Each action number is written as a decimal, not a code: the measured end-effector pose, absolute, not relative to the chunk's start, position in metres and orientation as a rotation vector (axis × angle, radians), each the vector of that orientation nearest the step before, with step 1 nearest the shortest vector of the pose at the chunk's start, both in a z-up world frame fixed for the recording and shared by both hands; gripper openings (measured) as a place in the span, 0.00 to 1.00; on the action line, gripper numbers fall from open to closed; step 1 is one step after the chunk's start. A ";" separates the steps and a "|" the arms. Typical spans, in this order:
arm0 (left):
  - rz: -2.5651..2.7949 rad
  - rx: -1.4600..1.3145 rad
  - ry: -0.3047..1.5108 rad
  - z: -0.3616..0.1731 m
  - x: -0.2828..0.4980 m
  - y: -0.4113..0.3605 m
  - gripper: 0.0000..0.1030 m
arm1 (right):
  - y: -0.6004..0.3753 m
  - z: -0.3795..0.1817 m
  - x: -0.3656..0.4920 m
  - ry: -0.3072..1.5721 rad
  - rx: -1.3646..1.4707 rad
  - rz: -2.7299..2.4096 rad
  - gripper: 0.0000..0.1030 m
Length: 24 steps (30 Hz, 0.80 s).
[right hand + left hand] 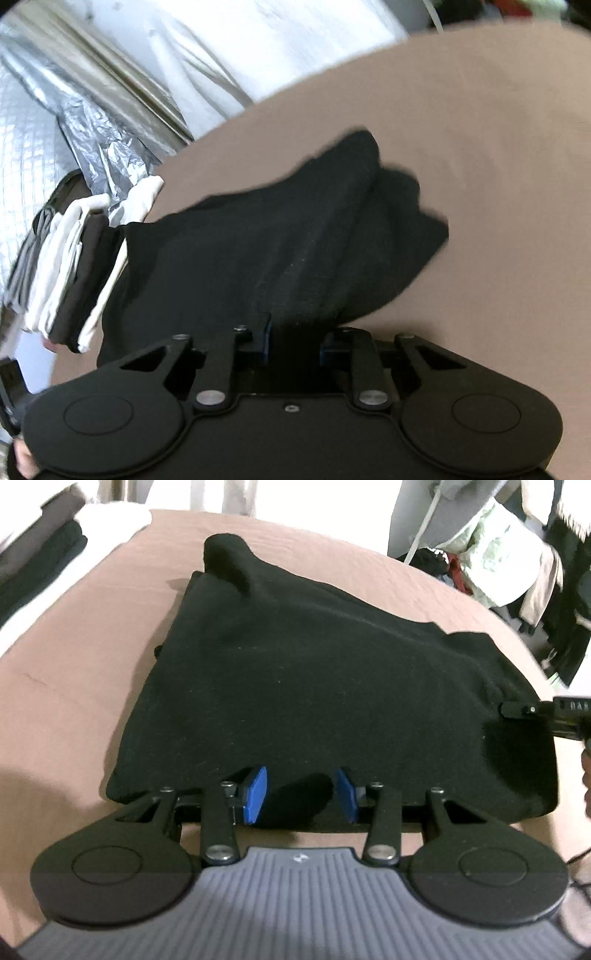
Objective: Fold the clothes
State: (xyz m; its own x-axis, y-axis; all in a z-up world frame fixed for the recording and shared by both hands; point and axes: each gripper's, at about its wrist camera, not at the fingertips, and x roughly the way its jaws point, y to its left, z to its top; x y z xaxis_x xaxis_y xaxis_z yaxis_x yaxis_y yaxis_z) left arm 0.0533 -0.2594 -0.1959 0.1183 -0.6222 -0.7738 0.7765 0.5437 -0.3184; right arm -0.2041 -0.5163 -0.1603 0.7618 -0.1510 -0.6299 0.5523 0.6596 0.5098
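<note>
A black garment [314, 686] lies partly folded on the brown bed sheet [74, 686]. My left gripper [301, 795] holds a fold of its near edge between the blue pads [256, 794]. My right gripper [517, 709] shows at the right edge of the left wrist view, pinching the garment's right corner. In the right wrist view the right gripper [295, 339] is closed on the black garment [280, 243], which is lifted and stretched away from it. The far corner of the garment stands up in a peak.
A stack of folded dark and white clothes [40, 554] sits at the bed's left [66, 266]. A pile of mixed clothes [509, 554] lies beyond the bed at the right. Silver foil sheeting [55, 92] hangs behind the bed.
</note>
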 end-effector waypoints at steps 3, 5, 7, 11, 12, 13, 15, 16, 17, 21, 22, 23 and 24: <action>-1.081 0.111 1.128 -0.183 0.077 -0.246 0.35 | -0.490 -0.125 -0.187 0.576 0.623 -0.435 0.22; -1.099 0.091 1.122 -0.166 0.096 -0.234 0.35 | -0.473 -0.096 -0.162 0.577 0.544 -0.424 0.22; -1.067 0.092 1.030 -0.148 0.116 -0.220 0.35 | -0.461 -0.069 -0.131 0.582 0.492 -0.394 0.22; -0.983 0.039 0.777 -0.140 0.149 -0.184 0.41 | -0.434 -0.045 -0.048 0.704 0.394 -0.396 0.22; -0.959 0.026 0.778 -0.149 0.157 -0.177 0.41 | -0.426 -0.050 -0.023 0.756 0.353 -0.407 0.22; -0.939 -0.012 0.848 -0.161 0.167 -0.174 0.40 | -0.416 -0.057 0.003 0.799 0.303 -0.424 0.22; -0.933 -0.106 0.988 -0.181 0.185 -0.171 0.39 | -0.396 -0.074 0.051 0.881 0.200 -0.428 0.22; -0.952 -0.159 1.039 -0.187 0.190 -0.170 0.40 | -0.389 -0.083 0.068 0.922 0.181 -0.423 0.25; -0.969 -0.167 1.040 -0.187 0.191 -0.171 0.39 | -0.383 -0.091 0.083 0.963 0.175 -0.416 0.28; -1.007 -0.075 0.947 -0.177 0.183 -0.185 0.42 | -0.371 -0.094 0.095 0.966 0.277 -0.364 0.41; -1.020 -0.068 0.938 -0.176 0.182 -0.187 0.42 | -0.370 -0.086 0.086 0.920 0.340 -0.303 0.42; -1.034 -0.077 0.945 -0.176 0.181 -0.190 0.42 | -0.371 -0.078 0.075 0.863 0.399 -0.239 0.43; -1.041 -0.081 0.952 -0.176 0.180 -0.192 0.42 | -0.373 -0.069 0.060 0.804 0.448 -0.196 0.46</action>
